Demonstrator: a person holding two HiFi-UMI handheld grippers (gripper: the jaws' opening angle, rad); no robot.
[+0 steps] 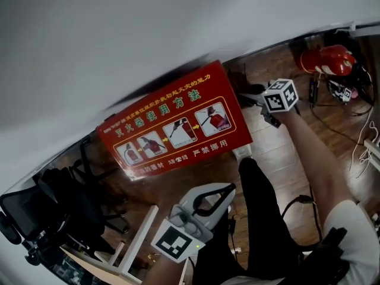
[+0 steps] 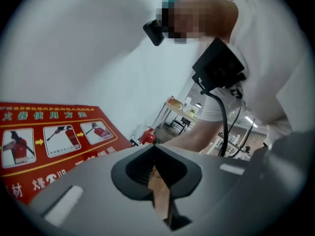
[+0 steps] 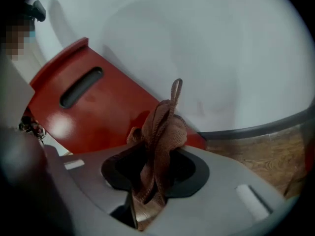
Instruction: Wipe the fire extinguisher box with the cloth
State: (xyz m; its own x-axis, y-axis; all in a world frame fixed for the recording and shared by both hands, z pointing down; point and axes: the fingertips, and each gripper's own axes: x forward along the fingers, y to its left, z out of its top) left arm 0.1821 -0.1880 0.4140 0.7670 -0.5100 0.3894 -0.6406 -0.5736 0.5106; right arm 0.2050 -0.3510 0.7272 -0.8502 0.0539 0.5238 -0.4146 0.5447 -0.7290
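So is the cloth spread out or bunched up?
Bunched up: the cloth sits crumpled, pinched in the right gripper.

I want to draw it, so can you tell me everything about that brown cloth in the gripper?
The cloth is brown with a coarse, ribbed weave. It is bunched into a wad, pinched between the jaws of the right gripper, with one thin loop poking up. Behind it is the red box; I cannot tell if they touch.

Ahead-left of the right gripper [image 3: 156,157], the cloth [image 3: 162,127] filling its jaws, the fire extinguisher box [image 3: 98,114] is blocking passage; ahead-right, the wall [image 3: 221,58] is closing off the way.
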